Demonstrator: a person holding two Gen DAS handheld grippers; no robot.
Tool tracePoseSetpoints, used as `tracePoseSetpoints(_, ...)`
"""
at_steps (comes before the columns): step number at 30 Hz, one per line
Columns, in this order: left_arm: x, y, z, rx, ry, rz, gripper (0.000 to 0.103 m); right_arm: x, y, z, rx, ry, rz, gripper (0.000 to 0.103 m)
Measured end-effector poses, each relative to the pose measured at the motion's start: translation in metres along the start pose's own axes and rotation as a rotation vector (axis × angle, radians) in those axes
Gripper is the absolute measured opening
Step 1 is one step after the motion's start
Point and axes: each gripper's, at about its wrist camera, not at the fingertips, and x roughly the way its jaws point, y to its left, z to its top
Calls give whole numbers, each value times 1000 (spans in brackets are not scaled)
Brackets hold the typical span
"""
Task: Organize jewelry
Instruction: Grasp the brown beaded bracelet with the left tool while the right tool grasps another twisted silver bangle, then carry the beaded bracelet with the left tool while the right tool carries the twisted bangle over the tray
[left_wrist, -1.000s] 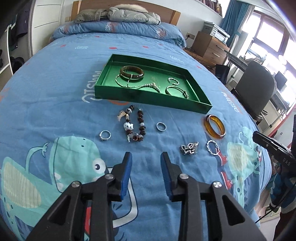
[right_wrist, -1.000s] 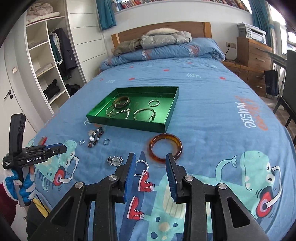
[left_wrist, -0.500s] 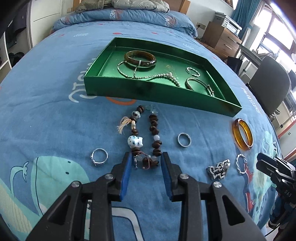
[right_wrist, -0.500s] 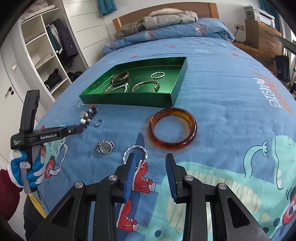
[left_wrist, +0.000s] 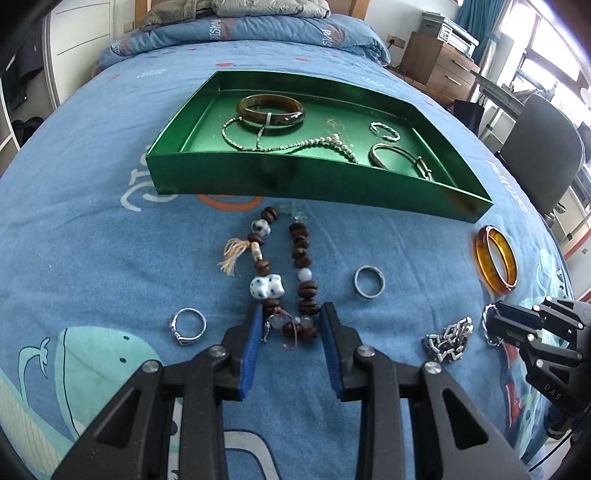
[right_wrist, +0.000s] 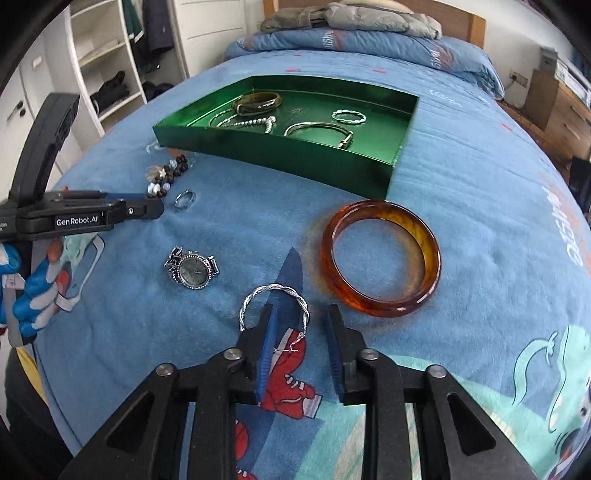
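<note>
On the blue bedspread lies a brown bead bracelet (left_wrist: 301, 254). My left gripper (left_wrist: 290, 314) is low over its near end, jaws closing, the last beads between the pads with no pressing that I can see. A twisted silver bangle (right_wrist: 275, 288) lies under my right gripper (right_wrist: 300, 314); its jaws are closing, the bangle's right side runs between them, and one finger stands inside the loop. The green tray (left_wrist: 295, 184) behind holds a dark bangle, a silver chain and two silver bracelets. The right gripper also shows in the left wrist view (left_wrist: 517, 325).
An amber bangle (right_wrist: 428, 254) lies right of the silver one, a watch (right_wrist: 194, 271) to its left. Two silver rings (left_wrist: 369, 295) (left_wrist: 183, 338) flank the beads. A gloved hand (right_wrist: 33, 288) holds the left gripper. A chair and a nightstand stand right of the bed.
Both grippers dropped toward the bedspread and moved forward: the left onto the bead bracelet's near end, the right onto the twisted silver bangle. Both pairs of jaws have narrowed.
</note>
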Motion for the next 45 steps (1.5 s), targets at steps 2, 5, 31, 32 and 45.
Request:
tracePoseSetpoints(2, 0, 0, 0, -10, -6, -10, 15, 3, 7, 1, -33, 10, -21, 7)
tracePoseSetpoints(5, -4, 1, -3, -18, -17, -20, 13, 1, 13, -1, -68, 7, -55, 5)
tracePoseSetpoints(31, -135, -33, -28, 14, -204, -87, 9, -126, 40, -20, 19, -259, -84, 4)
tracePoseSetpoints(32, -140, -33, -28, 13, -210, -89, 9, -129, 41, -20, 17, -266, -85, 4)
tracePoseSetpoints(45, -163, -26, 7, 2, -270, -108, 9, -145, 43, -2, 20, -318, -86, 4)
